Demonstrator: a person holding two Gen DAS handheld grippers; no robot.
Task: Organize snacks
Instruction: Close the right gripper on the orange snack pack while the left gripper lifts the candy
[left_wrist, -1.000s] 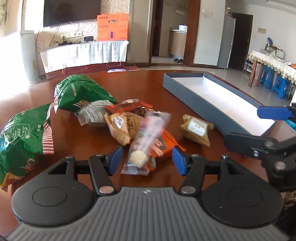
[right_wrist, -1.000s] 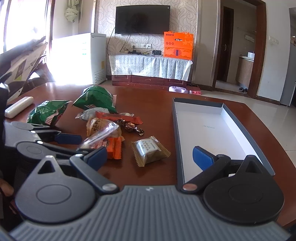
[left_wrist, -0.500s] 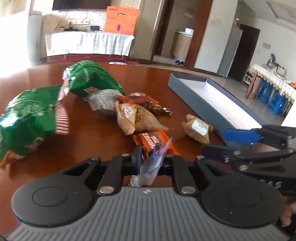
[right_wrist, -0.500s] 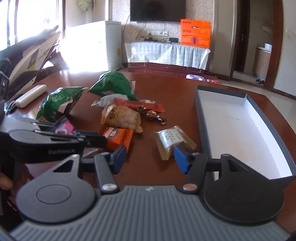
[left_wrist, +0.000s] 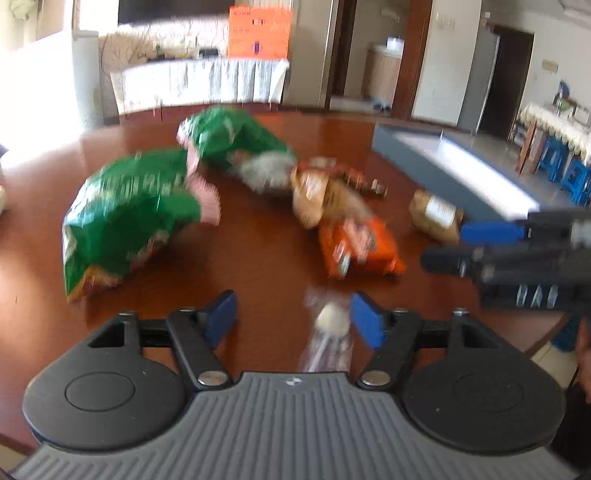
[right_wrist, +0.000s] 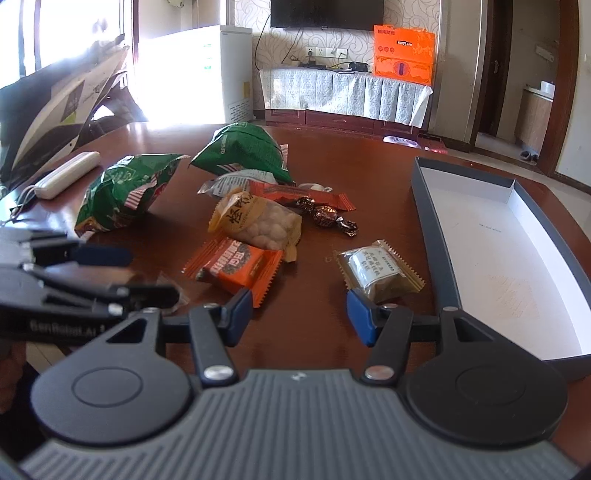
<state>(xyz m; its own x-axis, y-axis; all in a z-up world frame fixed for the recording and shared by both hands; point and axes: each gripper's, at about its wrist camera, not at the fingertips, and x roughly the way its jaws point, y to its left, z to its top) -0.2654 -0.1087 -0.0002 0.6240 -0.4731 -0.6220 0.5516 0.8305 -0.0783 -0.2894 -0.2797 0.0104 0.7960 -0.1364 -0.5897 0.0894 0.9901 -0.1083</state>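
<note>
My left gripper (left_wrist: 293, 314) is opening low over the brown table (left_wrist: 258, 258). A clear packet with a white ball (left_wrist: 330, 323) lies between its jaws beside the right pad, and neither pad presses it. My right gripper (right_wrist: 299, 308) stands open with nothing in it, and an olive packet (right_wrist: 376, 273) lies just past its right fingertip. An orange packet (right_wrist: 236, 269) lies ahead of its left finger. Behind these lie a peanut pouch (right_wrist: 258, 221), a brown candy (right_wrist: 325, 216) and two green bags (right_wrist: 122, 192). The grey box (right_wrist: 432, 236) at the right has a bare white floor.
In the right wrist view the left gripper (right_wrist: 136, 275) reaches in from the left. A white case (right_wrist: 68, 175) and a dark paper bag (right_wrist: 55, 110) sit at the table's far left. The table edge curves behind the box.
My left gripper shut on the clear packet, then opened again, and the packet now lies between its jaws. My right gripper narrowed from wide open and moved closer to the olive packet.
</note>
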